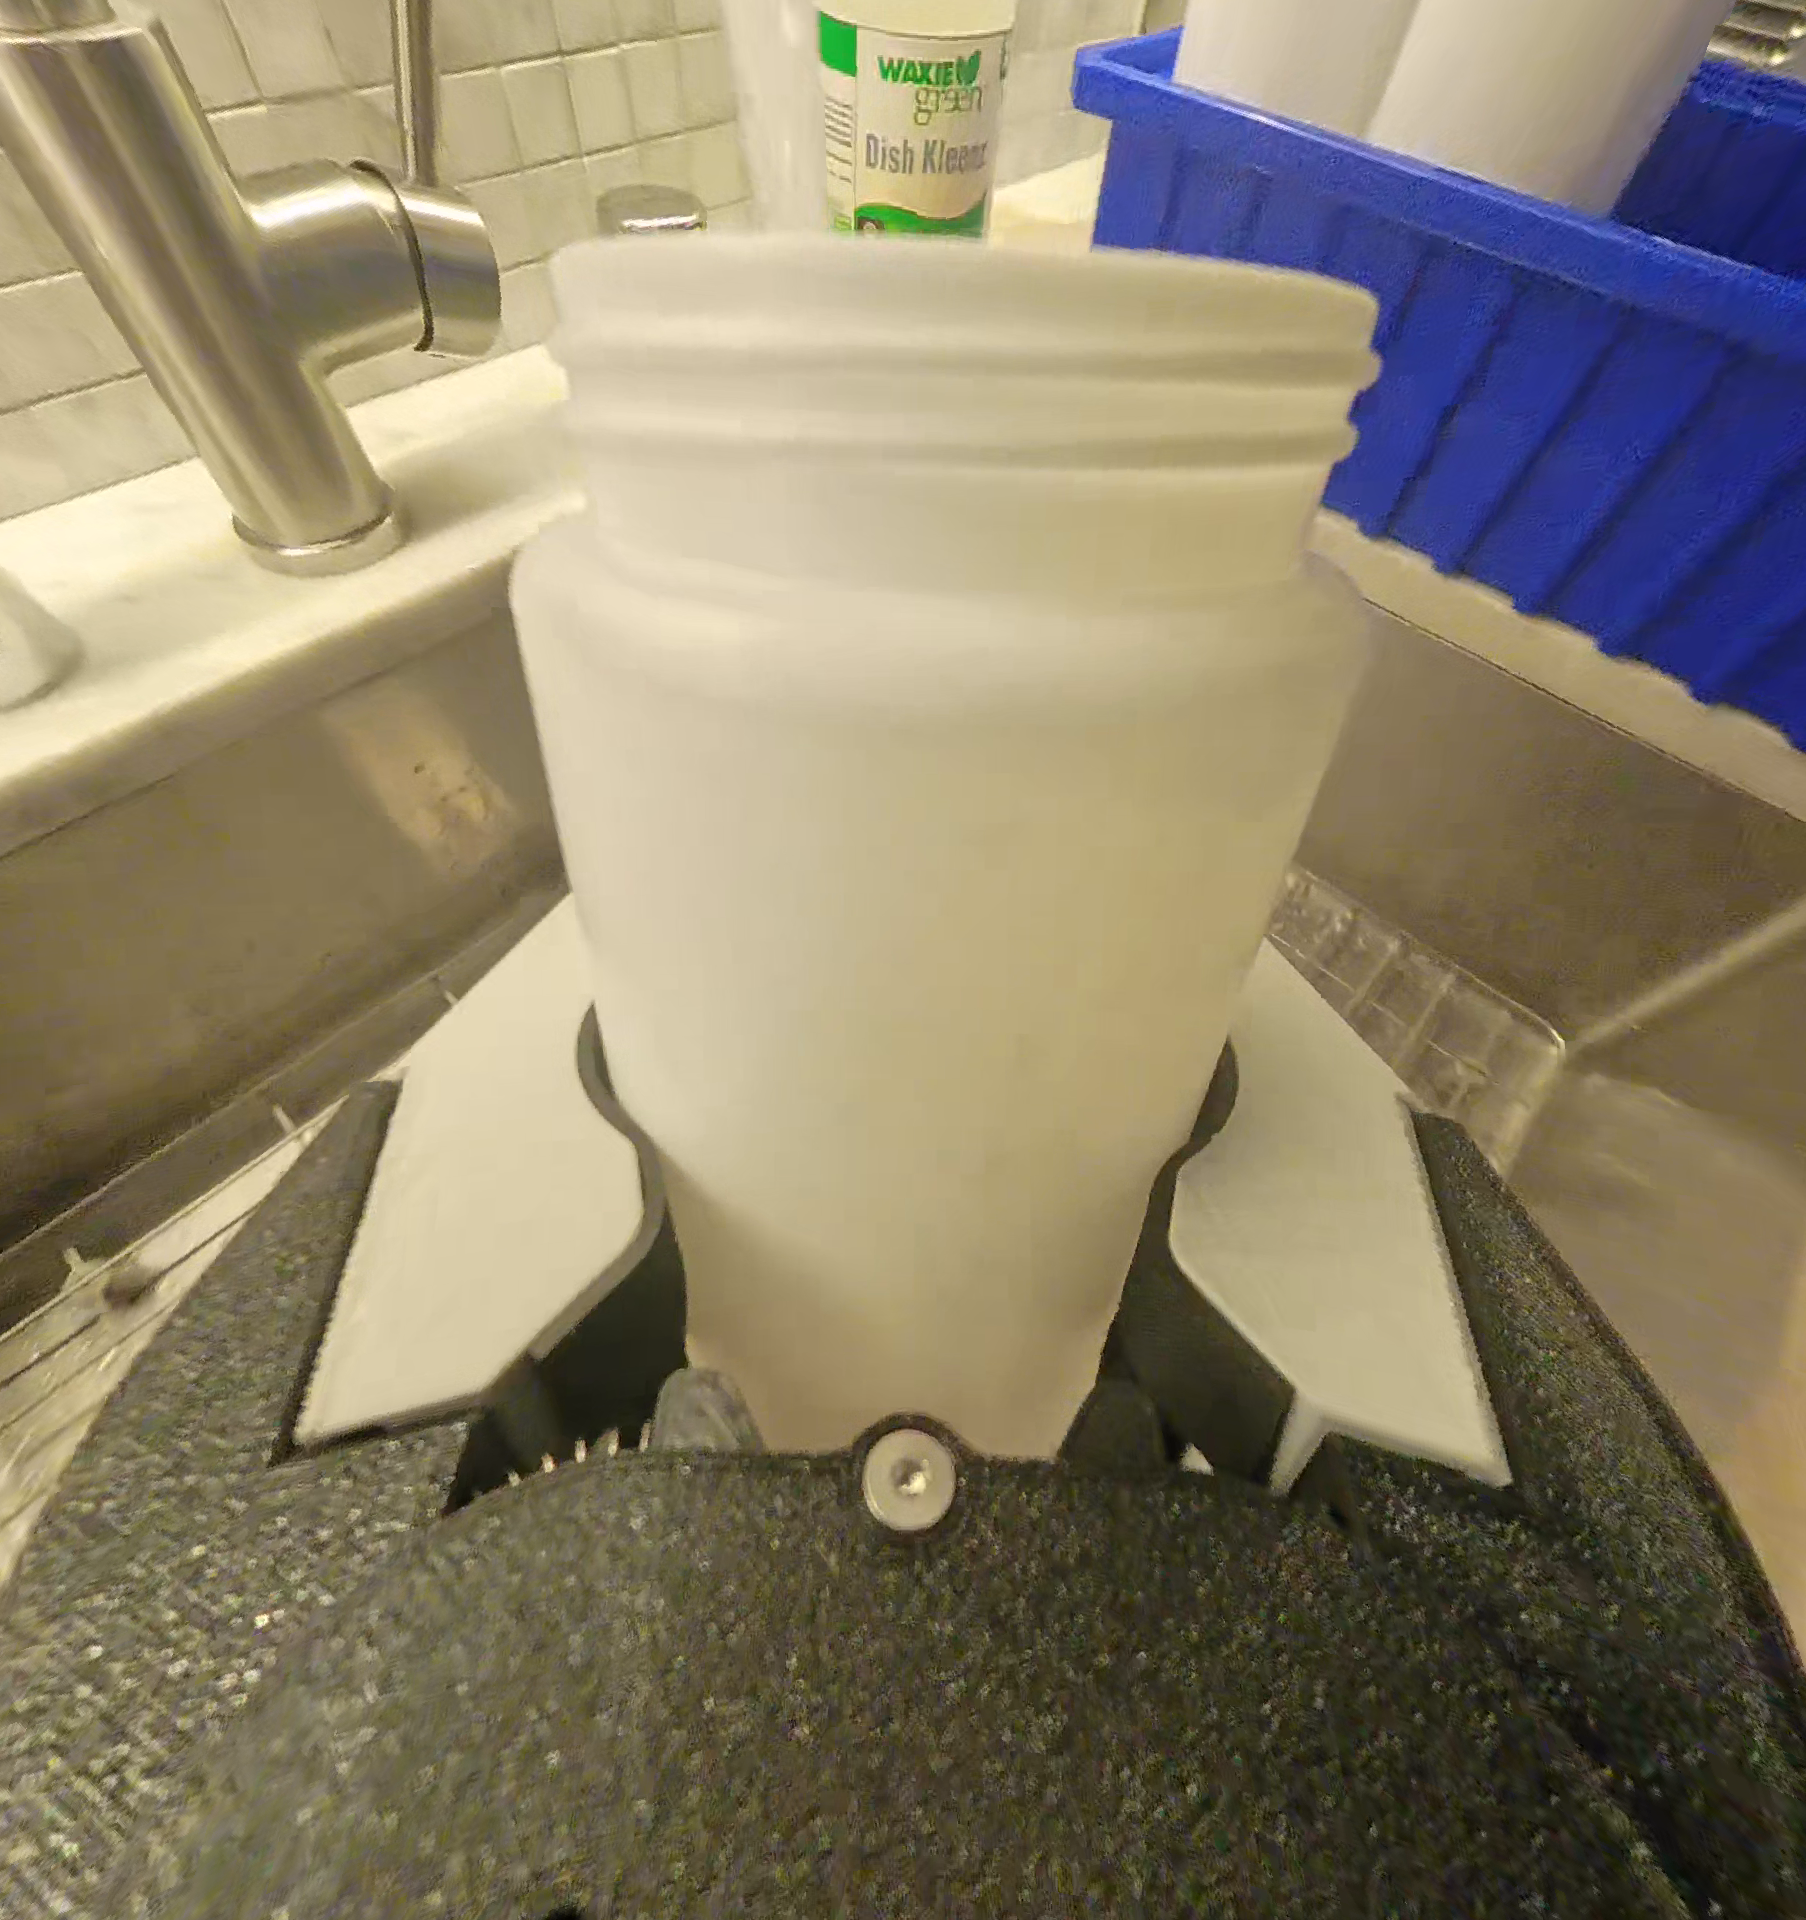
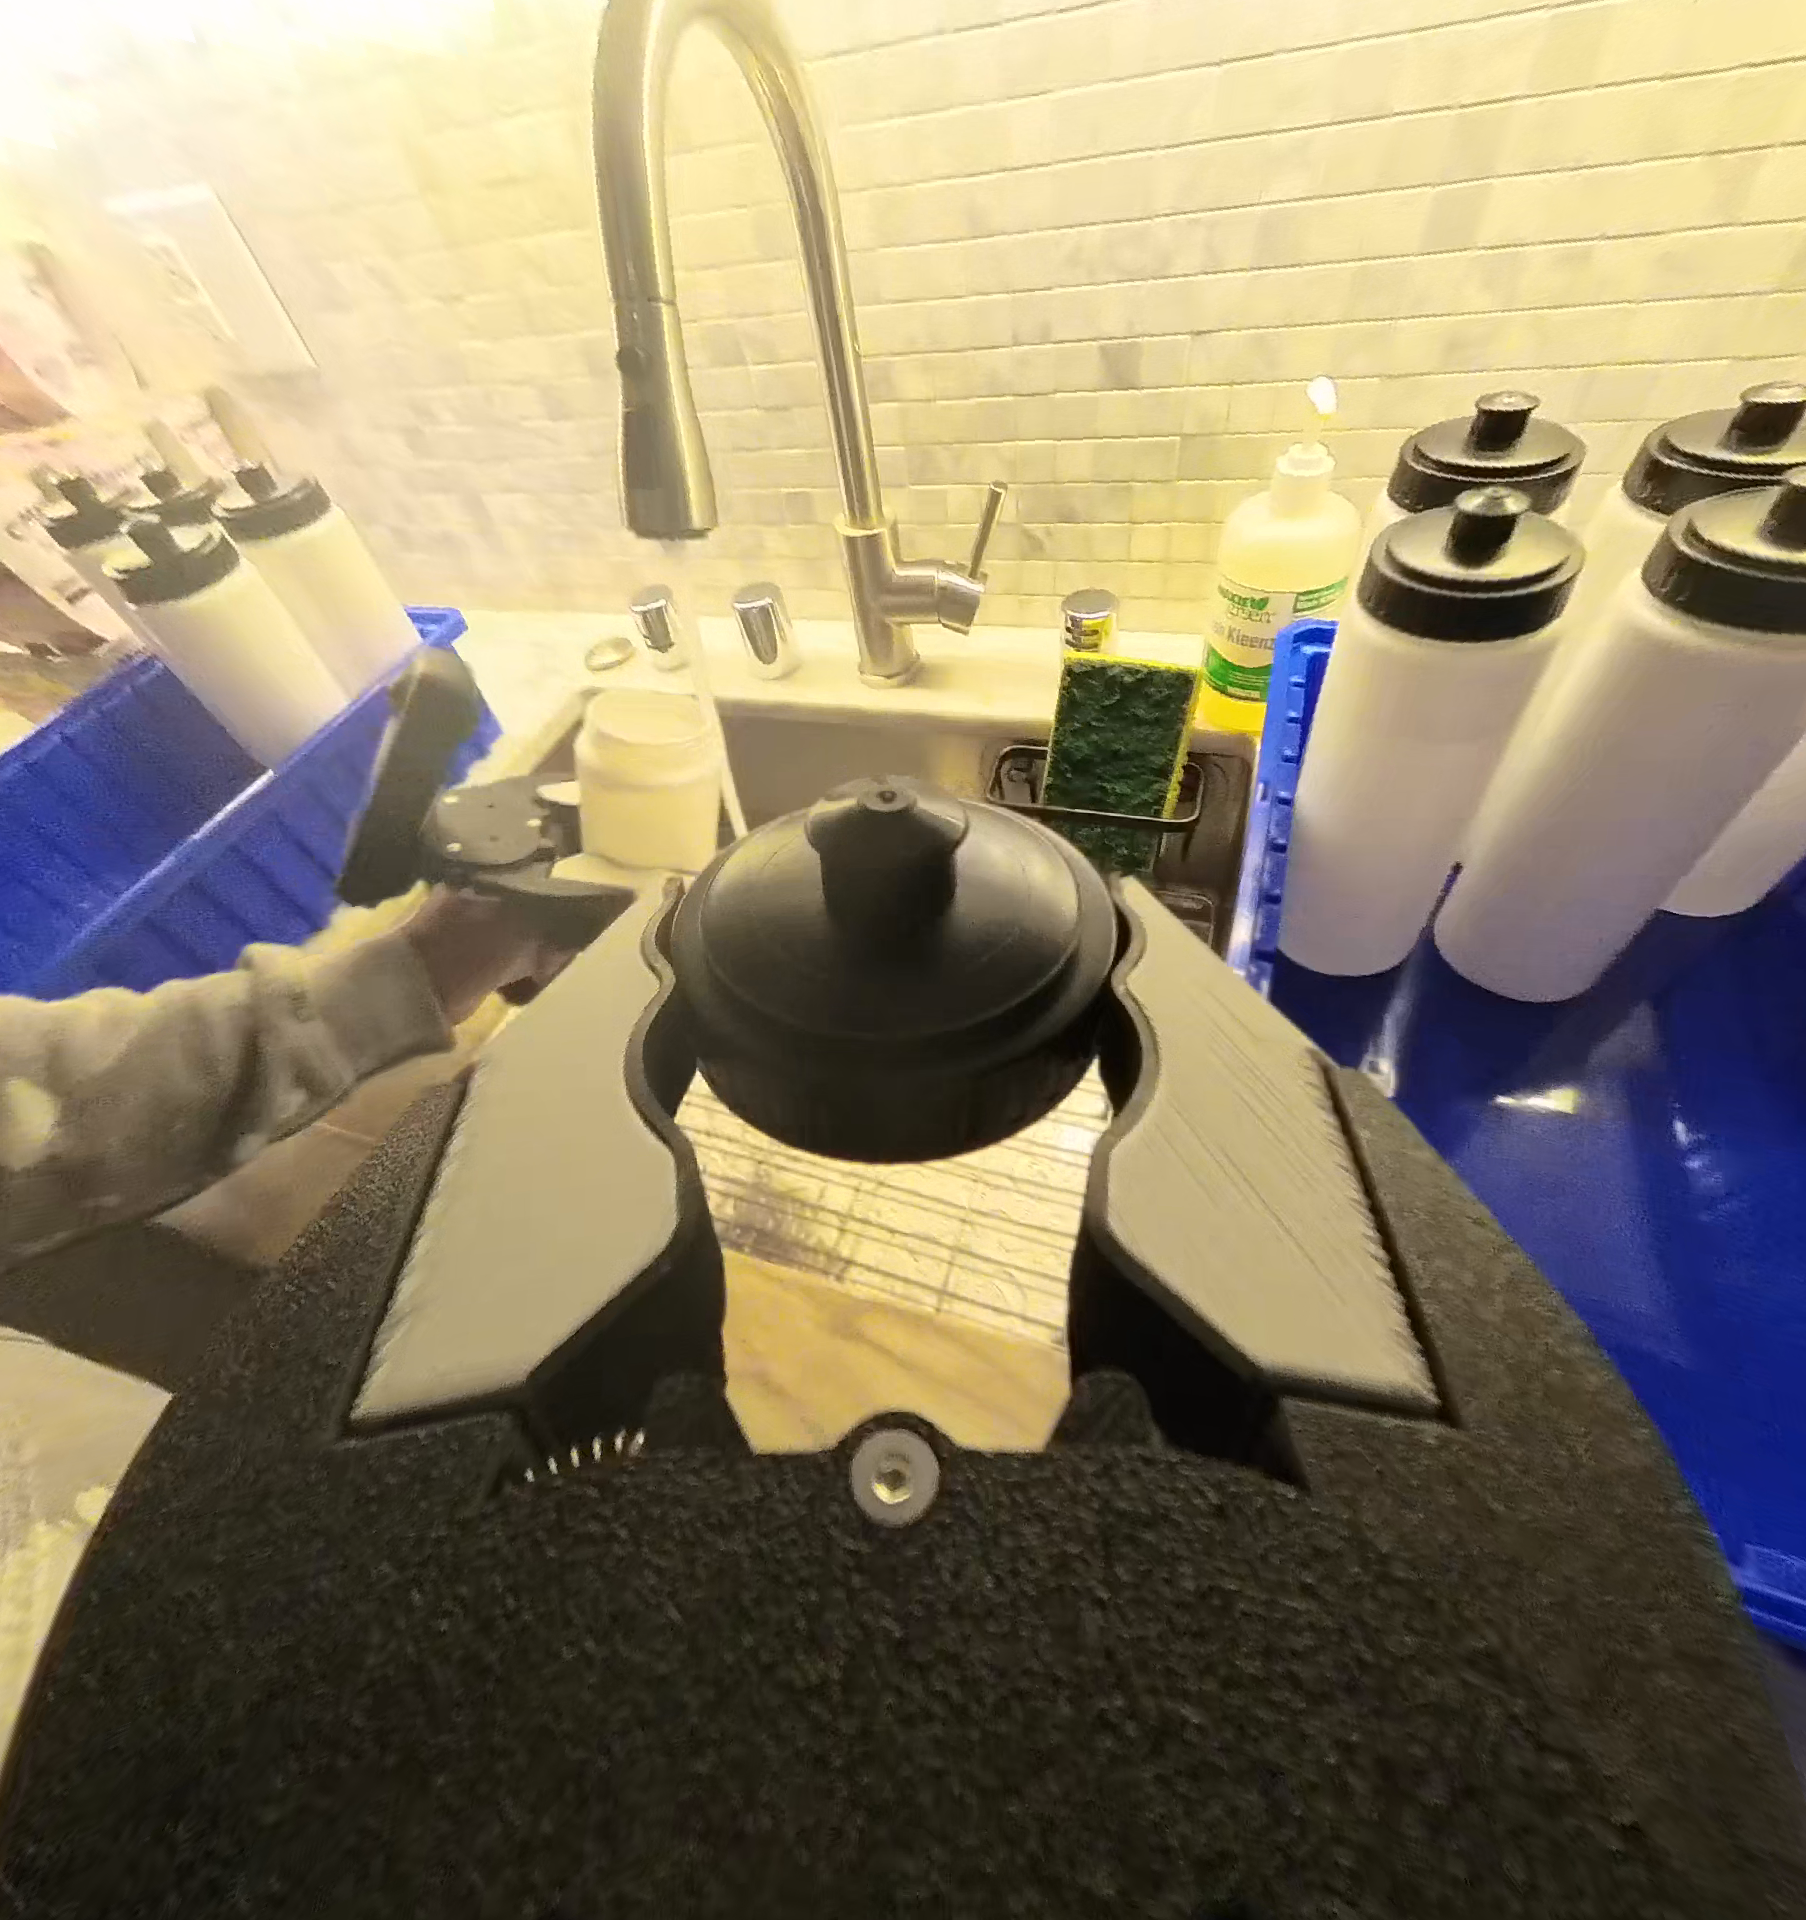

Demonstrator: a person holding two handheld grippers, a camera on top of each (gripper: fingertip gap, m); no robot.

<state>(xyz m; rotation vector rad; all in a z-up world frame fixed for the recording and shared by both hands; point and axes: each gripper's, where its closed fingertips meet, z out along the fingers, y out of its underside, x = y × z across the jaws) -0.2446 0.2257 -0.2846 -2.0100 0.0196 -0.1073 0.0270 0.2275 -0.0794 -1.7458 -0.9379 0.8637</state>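
Observation:
My left gripper [image 1: 904,1049] is shut on a white plastic bottle [image 1: 930,779] with an open threaded neck and no cap. It holds the bottle over the steel sink [image 1: 255,883]. The same bottle [image 2: 647,774] and the left gripper [image 2: 504,831] show in the right wrist view, next to the thin water stream under the faucet spout [image 2: 665,457]. My right gripper [image 2: 894,956] is shut on a black bottle cap [image 2: 883,966] with a pull spout, held above the sink's wire grid [image 2: 878,1216].
A blue bin [image 2: 1553,1143] on the right holds several capped white bottles [image 2: 1398,748]. Another blue bin [image 2: 99,821] with bottles stands on the left. A green and yellow sponge [image 2: 1122,727] sits in a caddy. A soap bottle [image 2: 1273,582] stands by the faucet [image 1: 203,312].

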